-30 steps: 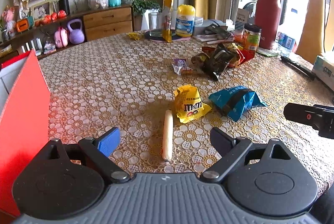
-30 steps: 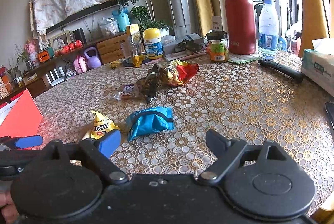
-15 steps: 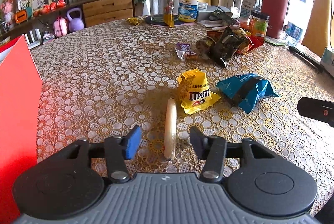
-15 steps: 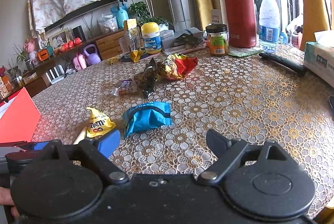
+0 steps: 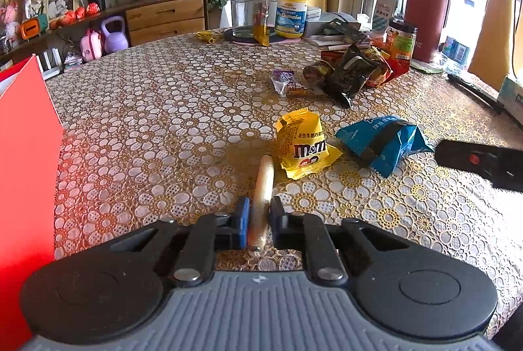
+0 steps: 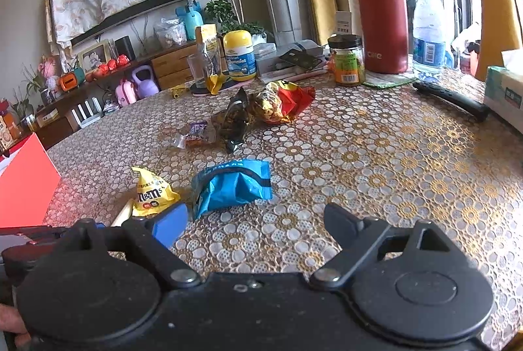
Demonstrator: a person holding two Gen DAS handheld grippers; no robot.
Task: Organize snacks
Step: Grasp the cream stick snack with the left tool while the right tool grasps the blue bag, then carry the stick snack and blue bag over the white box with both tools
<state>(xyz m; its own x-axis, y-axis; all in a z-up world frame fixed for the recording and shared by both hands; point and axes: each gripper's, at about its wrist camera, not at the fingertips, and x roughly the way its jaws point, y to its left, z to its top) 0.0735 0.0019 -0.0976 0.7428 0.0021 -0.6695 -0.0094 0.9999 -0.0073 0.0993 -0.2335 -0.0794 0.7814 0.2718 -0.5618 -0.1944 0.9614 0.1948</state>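
Observation:
My left gripper (image 5: 259,222) is shut on a pale sausage stick (image 5: 264,187) that lies on the table. Just beyond it are a yellow M&M's bag (image 5: 302,144) and a blue snack bag (image 5: 380,140). Farther back lie a small purple candy wrapper (image 5: 287,83), a black packet (image 5: 349,73) and a red-yellow bag (image 5: 382,65). My right gripper (image 6: 255,218) is open and empty, low over the table, with the blue bag (image 6: 233,187) just ahead and the M&M's bag (image 6: 152,192) to its left.
A red box (image 5: 23,171) stands at the left. At the table's back are a glass (image 5: 242,14), a yellow-capped gummies jar (image 5: 291,12), a small jar (image 6: 348,63), a red flask (image 6: 380,4), a water bottle (image 6: 428,30), a black stick (image 6: 451,96) and a tissue box (image 6: 505,92).
My left gripper moved forward over the sausage stick and its jaws closed from wide open onto it. My right gripper stayed open and barely moved.

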